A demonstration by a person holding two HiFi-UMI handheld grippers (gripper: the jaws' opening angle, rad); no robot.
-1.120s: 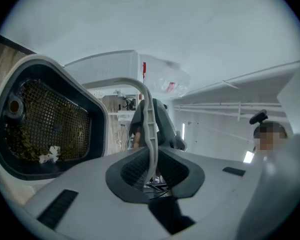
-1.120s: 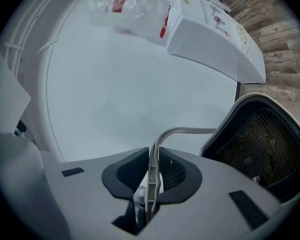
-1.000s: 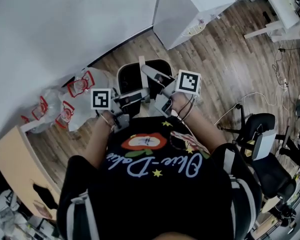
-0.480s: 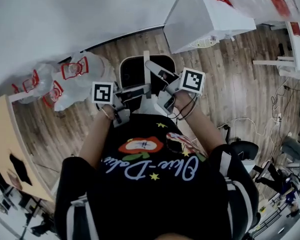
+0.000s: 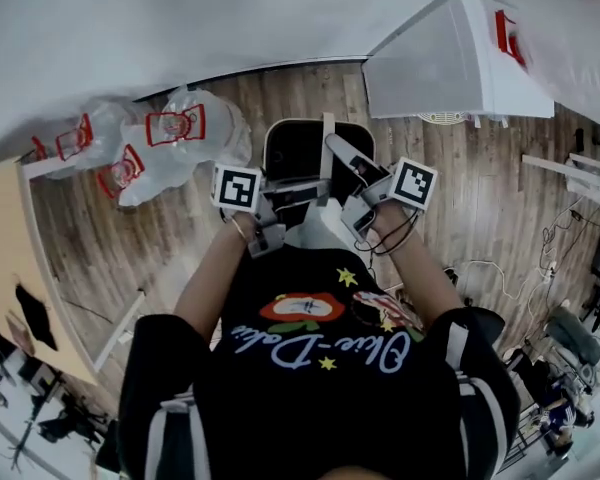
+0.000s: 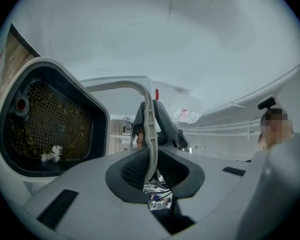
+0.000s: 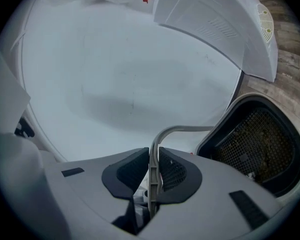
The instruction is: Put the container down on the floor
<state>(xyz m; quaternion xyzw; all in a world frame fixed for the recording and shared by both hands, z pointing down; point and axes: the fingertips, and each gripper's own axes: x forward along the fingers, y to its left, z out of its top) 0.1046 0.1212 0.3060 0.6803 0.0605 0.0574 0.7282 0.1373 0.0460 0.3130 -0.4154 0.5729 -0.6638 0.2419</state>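
While both grippers hold it in front of the person, the container (image 5: 298, 153) hangs over the wood floor (image 5: 180, 258), its black mesh-lined inside open upward. The left gripper (image 6: 151, 166) is closed on the grey handle (image 6: 149, 124), which runs upright between its dark pads. The right gripper (image 7: 154, 176) pinches the same handle (image 7: 182, 129) from the other side. Whether the base touches the floor yet is hard to tell from above; it seems not to.

Compared with half a second ago, both grips are unchanged. The container and grippers sit a little further right in the head view. The plastic bags (image 5: 175, 138) lie further up and left of it, and the white cabinet (image 5: 450, 63) has shifted right.
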